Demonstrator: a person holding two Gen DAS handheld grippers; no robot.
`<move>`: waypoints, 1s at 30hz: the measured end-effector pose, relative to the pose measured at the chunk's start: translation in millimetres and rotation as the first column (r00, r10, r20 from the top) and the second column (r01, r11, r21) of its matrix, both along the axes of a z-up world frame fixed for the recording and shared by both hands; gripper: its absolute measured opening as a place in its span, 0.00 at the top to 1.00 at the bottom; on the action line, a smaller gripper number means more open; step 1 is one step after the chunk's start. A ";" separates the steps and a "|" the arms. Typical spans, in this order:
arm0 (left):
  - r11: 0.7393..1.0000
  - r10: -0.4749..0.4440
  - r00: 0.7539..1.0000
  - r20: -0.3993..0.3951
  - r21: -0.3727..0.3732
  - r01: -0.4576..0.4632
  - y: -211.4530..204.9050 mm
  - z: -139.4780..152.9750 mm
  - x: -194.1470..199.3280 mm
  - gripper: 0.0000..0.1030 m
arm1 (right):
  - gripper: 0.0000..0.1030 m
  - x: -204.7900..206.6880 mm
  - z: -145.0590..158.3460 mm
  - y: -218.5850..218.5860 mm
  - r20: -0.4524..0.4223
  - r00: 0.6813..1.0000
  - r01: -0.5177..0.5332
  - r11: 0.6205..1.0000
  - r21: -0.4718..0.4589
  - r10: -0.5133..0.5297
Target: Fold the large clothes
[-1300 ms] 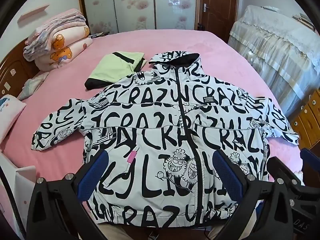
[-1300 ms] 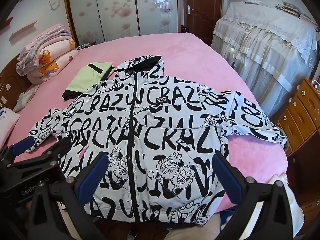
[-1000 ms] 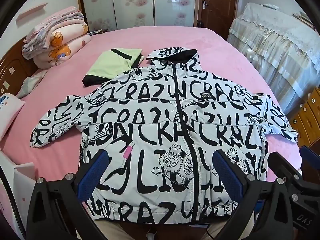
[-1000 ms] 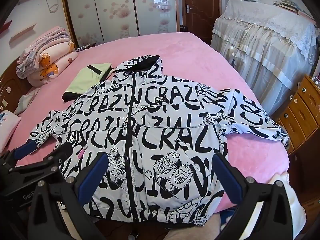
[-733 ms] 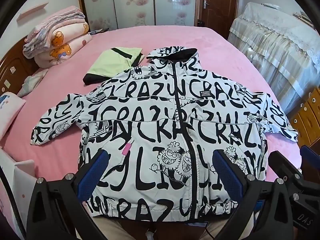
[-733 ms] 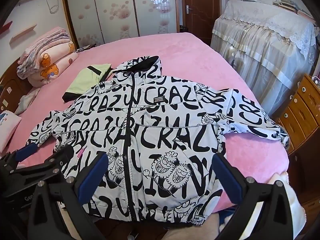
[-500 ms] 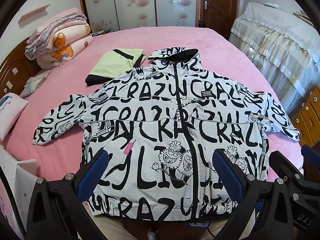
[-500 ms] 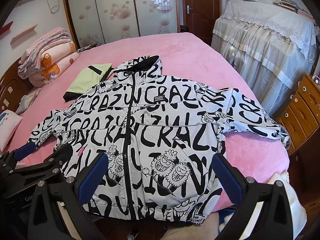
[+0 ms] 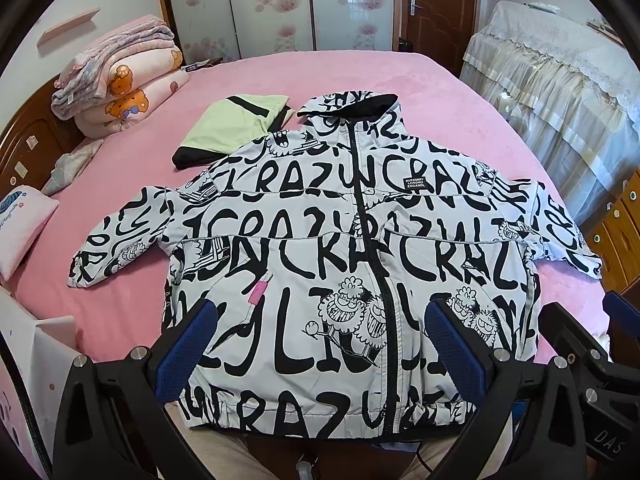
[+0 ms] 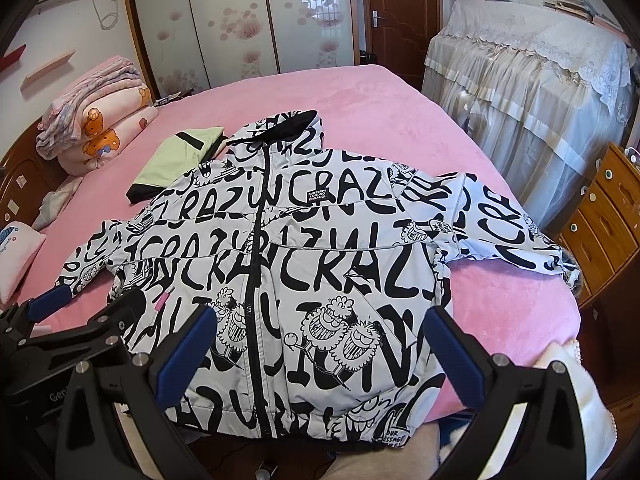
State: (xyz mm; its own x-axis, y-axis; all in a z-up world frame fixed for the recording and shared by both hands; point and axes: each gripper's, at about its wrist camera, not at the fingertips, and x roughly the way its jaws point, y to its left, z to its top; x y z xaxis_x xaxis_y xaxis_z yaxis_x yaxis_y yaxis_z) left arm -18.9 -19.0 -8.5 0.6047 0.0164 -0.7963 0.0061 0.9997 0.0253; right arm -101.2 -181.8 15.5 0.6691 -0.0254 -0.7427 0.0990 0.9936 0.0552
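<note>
Both wrist cameras sit side by side at the foot of the bed, raised above the hem of the jacket and facing the headboard end. The left view centres on the left half, the right view looks rightwards. Both share the whole jacket and each sees the other gripper.

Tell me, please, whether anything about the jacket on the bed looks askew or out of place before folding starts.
Mostly tidy: the printed jacket lies flat, zipped, sleeves spread. Two oddities: its shoulder overlaps the folded green garment, and its hem hangs past the pink bed edge. Both tools are open and hold nothing.
</note>
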 end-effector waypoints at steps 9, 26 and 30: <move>1.000 0.000 1.000 -0.001 0.000 0.000 0.3 -1.0 -2.5 0.01 | 0.00 1.2 -2.1 -1.1 0.000 1.000 0.000 1.000 0.005 0.000; 1.000 -0.001 1.000 -0.005 0.002 0.001 -0.4 -0.3 -1.1 0.01 | 0.00 4.1 -6.1 -1.2 -0.005 1.000 -0.002 1.000 0.010 0.002; 1.000 -0.001 1.000 -0.006 0.002 0.001 -0.7 -0.5 -3.0 0.01 | 0.00 2.8 -9.1 -1.9 -0.009 1.000 -0.006 1.000 0.013 0.006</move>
